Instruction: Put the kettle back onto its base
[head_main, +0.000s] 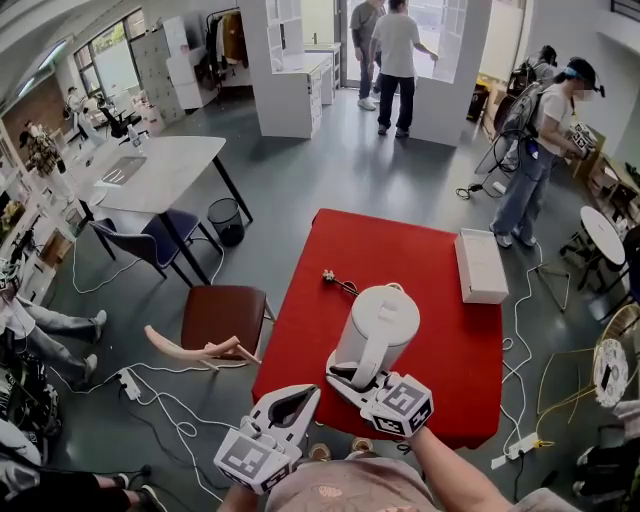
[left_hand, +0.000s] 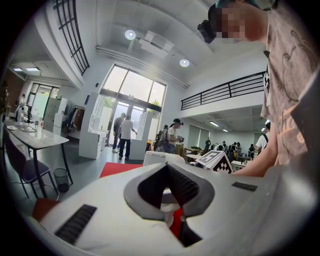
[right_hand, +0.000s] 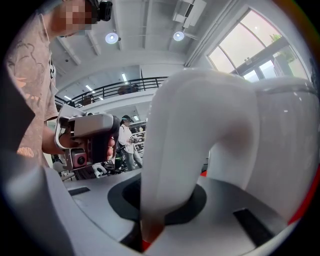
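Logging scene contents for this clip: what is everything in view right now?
red table: one, red, centre.
kettle: one, white, near part of the red table.
box: one, white, table's right edge.
corded plug: one, dark, beyond the kettle.
chairs: two, brown and dark blue, left of table.
desk: one, white, far left.
bin: one, black, by the desk.
bystanders: several, around the room.
left gripper: one, white, jaws together, empty.
right gripper: one, white, shut on kettle handle.

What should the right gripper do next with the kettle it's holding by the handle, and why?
Probably ease the kettle straight down until it seats. The right gripper has its jaws clamped on the handle, the kettle stands upright over the red table, and a cord runs under it, so the base, hidden from view, is likely right beneath.
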